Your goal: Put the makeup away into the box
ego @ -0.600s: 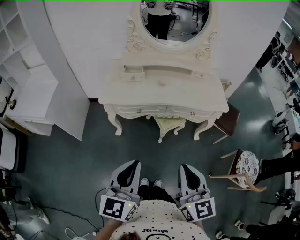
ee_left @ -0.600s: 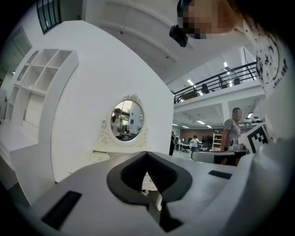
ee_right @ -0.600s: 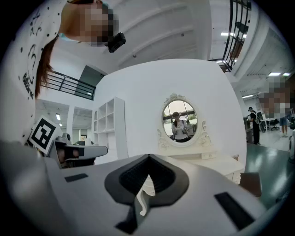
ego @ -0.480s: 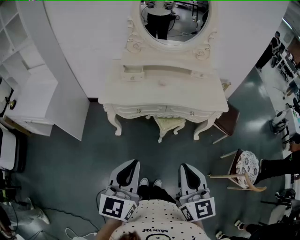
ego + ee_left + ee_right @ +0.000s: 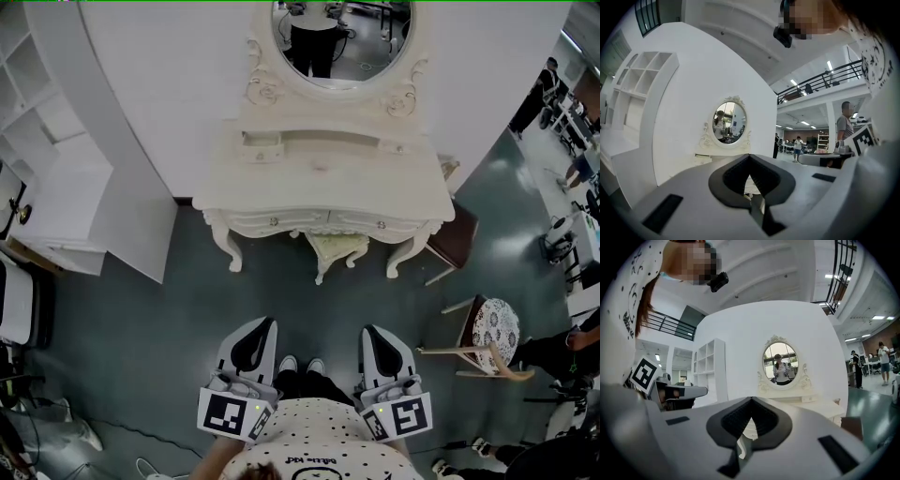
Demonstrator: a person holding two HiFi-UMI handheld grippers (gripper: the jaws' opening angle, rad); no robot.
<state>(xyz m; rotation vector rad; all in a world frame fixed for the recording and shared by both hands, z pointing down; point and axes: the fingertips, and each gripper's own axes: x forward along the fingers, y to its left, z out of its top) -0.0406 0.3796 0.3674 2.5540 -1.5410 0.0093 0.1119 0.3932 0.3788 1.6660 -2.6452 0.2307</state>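
You stood well back from the vanity counter (image 5: 328, 187), left tongs (image 5: 264, 324) and right tongs (image 5: 369, 332) both closed, empty; stepping closer looked due next.

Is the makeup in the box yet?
Not started, as far as I can see. Done: nothing; I can't make out any makeup or a box from here. In hand: nothing; the left gripper and right gripper are both shut and empty. Left: cross the floor to the dressing table, then all the packing.
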